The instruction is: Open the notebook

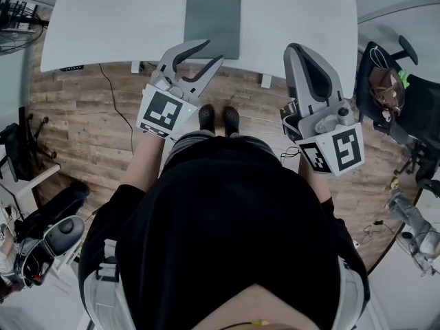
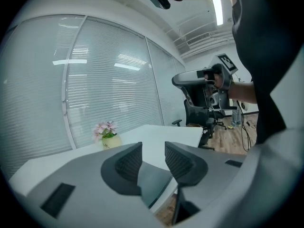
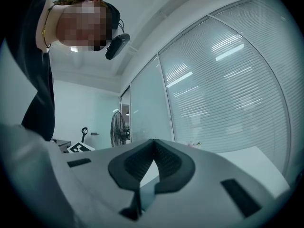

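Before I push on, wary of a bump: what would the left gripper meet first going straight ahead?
Likely the notebook, near edge first: the open left gripper frames it, though depth is unclear.

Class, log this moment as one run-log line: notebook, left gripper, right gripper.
notebook: closed, flat on table | left gripper: open, empty, aimed at notebook's near edge | right gripper: shut, empty, apart from notebook

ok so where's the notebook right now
In the head view the closed grey notebook lies flat at the near edge of the white table, about centre, just ahead of the open left tongs; the right tongs hover off to its right.
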